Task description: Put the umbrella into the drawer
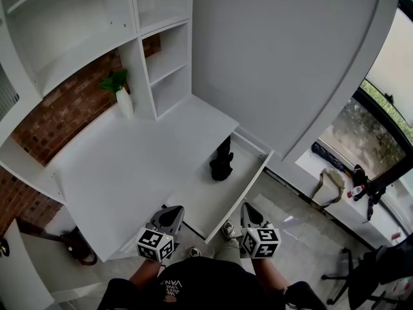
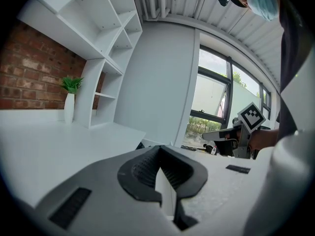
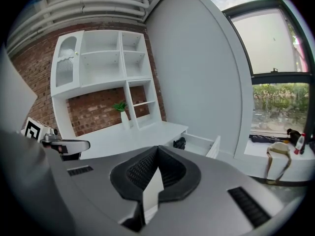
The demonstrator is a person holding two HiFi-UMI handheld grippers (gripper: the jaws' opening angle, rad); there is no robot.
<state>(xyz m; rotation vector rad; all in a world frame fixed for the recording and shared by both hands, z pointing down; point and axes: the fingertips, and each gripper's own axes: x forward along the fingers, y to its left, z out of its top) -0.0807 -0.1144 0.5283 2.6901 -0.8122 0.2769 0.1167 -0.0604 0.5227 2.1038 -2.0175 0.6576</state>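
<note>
White shelving (image 1: 77, 24) climbs a red brick wall (image 1: 64, 112), and a broad pale grey wall panel (image 1: 277, 57) stands to its right, with a large window (image 1: 368, 134) further right looking out onto greenery. Below the shelves lies a wide white desk (image 1: 129, 166) with a bare top. Glossy floor tiles (image 1: 303, 231) spread beneath it.

At the desk's right end a long white drawer (image 1: 258, 173) stands pulled out toward the person. The umbrella (image 1: 221, 163), black and folded short, lies inside this drawer at its far end, close under the desk edge and well apart from both grippers.

The left gripper (image 1: 171, 213) hangs over the near front corner of the desk, beside the drawer's near end. Its jaws are pressed together at the tips with nothing between them. The right gripper (image 1: 249, 210) hangs just right of the drawer's near end, above the floor; its jaws are likewise fully closed and empty.

A tan bag (image 1: 329, 183) slumps on the window ledge, with what may be a small bottle beside it, though it is too small to tell. A green plant (image 1: 115, 81) in a slim white vase (image 1: 124, 102) stands upright at the back of the desk, by the shelf upright.
</note>
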